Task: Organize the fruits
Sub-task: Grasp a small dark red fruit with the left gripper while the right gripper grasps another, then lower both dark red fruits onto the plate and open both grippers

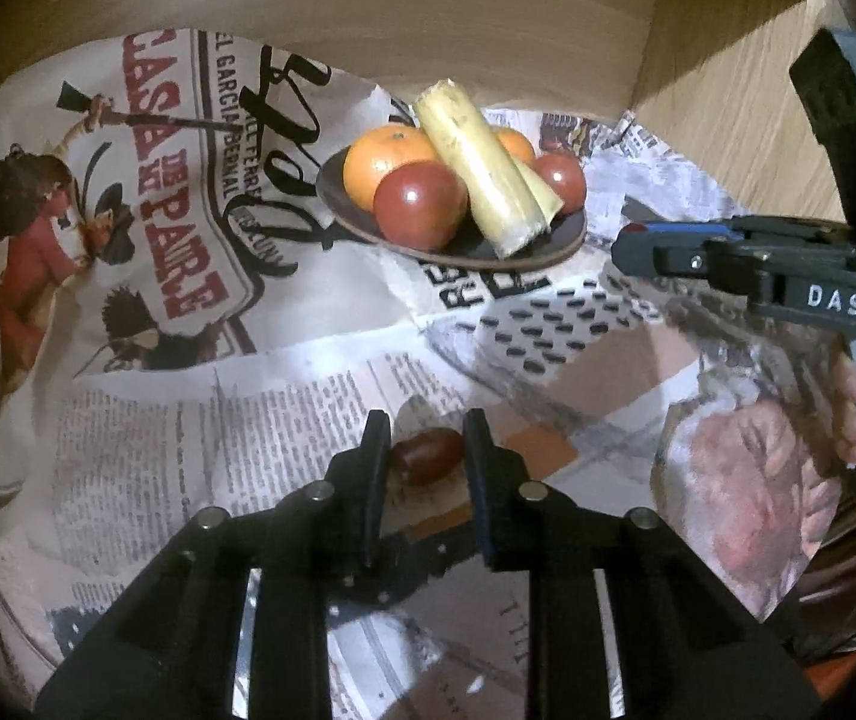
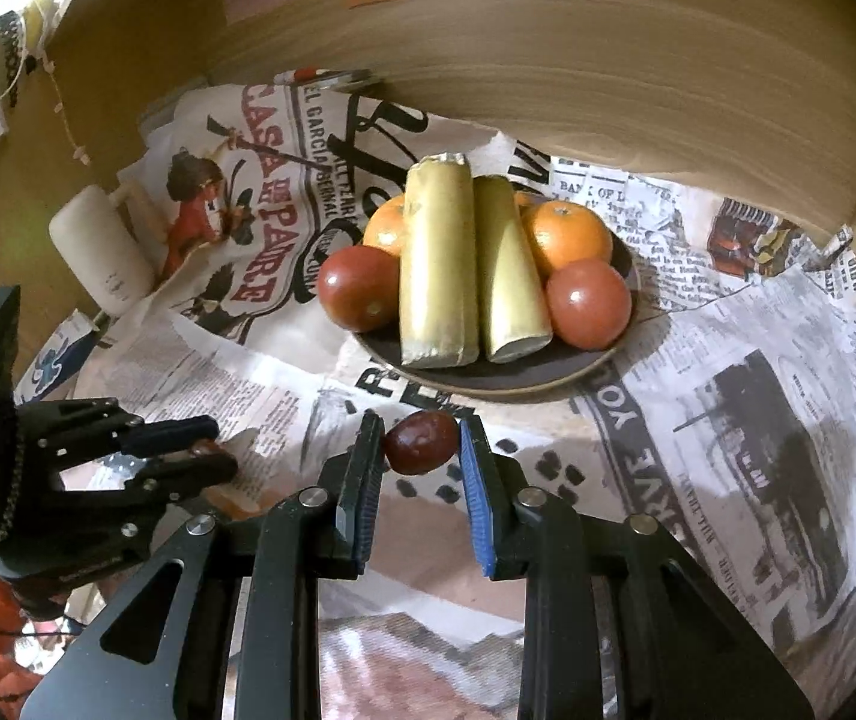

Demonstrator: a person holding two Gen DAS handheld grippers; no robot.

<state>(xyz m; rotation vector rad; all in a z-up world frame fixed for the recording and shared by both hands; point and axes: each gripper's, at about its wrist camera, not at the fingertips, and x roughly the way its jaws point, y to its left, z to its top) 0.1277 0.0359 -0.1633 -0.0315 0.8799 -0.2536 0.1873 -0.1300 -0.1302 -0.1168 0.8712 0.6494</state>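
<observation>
A dark plate point(image 2: 506, 381) holds two oranges point(image 2: 569, 237), two red tomatoes point(image 2: 587, 303) and two pale yellow stalks point(image 2: 437, 264); it also shows in the left wrist view point(image 1: 560, 240). My right gripper point(image 2: 421, 441) is shut on a small dark red jujube point(image 2: 421, 443), held above the newspaper just in front of the plate. My left gripper point(image 1: 426, 456) is shut on another dark red jujube point(image 1: 428, 455) low over the newspaper, nearer than the plate. The left gripper shows at the left of the right wrist view point(image 2: 212, 450), and the right gripper at the right of the left wrist view point(image 1: 638, 246).
Newspaper point(image 2: 728, 360) covers the table. A wooden wall point(image 2: 608, 90) curves behind the plate. A white cylinder point(image 2: 101, 252) lies at the left edge of the paper.
</observation>
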